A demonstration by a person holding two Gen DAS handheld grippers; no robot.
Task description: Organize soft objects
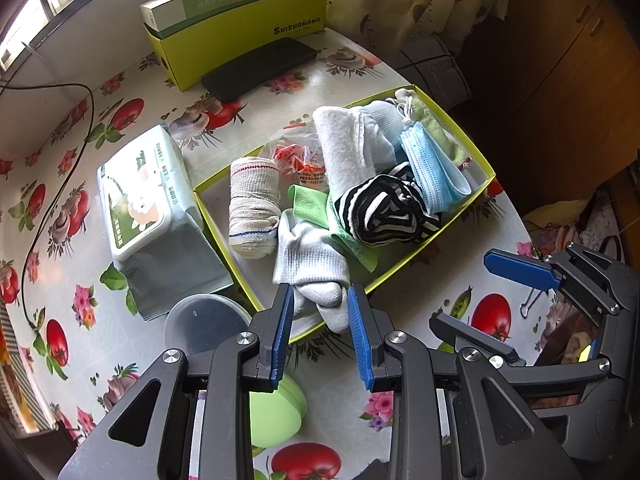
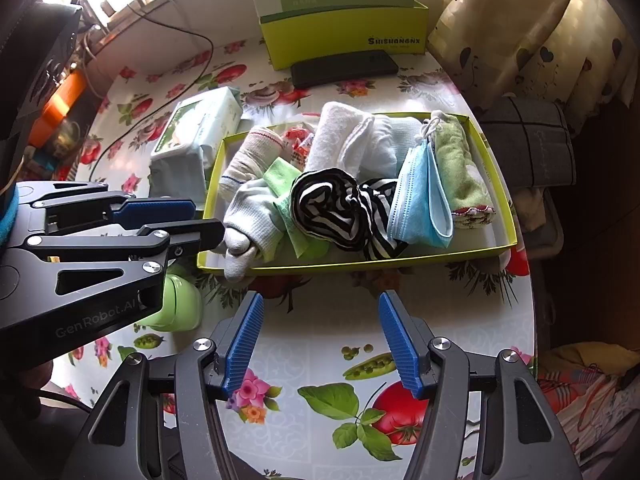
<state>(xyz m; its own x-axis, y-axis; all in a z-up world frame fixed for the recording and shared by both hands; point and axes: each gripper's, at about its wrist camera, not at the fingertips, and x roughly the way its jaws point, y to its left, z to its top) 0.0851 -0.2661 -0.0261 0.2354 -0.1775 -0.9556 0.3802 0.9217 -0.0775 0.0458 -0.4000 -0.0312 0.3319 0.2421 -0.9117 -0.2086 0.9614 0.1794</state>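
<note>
A shallow yellow-green box [image 1: 452, 114] [image 2: 500, 184] on the flowered table holds soft things: a beige bandage roll [image 1: 252, 208], a white towel [image 1: 344, 148], a blue face mask [image 1: 436, 168] [image 2: 420, 208], a black-and-white striped cloth [image 1: 384, 212] [image 2: 332, 208] and a green cloth [image 2: 460, 164]. A white sock [image 1: 316, 264] [image 2: 248, 236] hangs over the box's near edge. My left gripper [image 1: 320, 320] is open, its fingers either side of the sock's toe. My right gripper [image 2: 320, 340] is open and empty over the table, short of the box.
A wipes pack [image 1: 148, 208] lies left of the box. A clear round lid [image 1: 204, 322] and a green round case [image 1: 276, 412] sit near my left gripper. A black phone [image 1: 260, 68] and stacked green boxes [image 1: 240, 12] are at the back. The table edge runs along the right.
</note>
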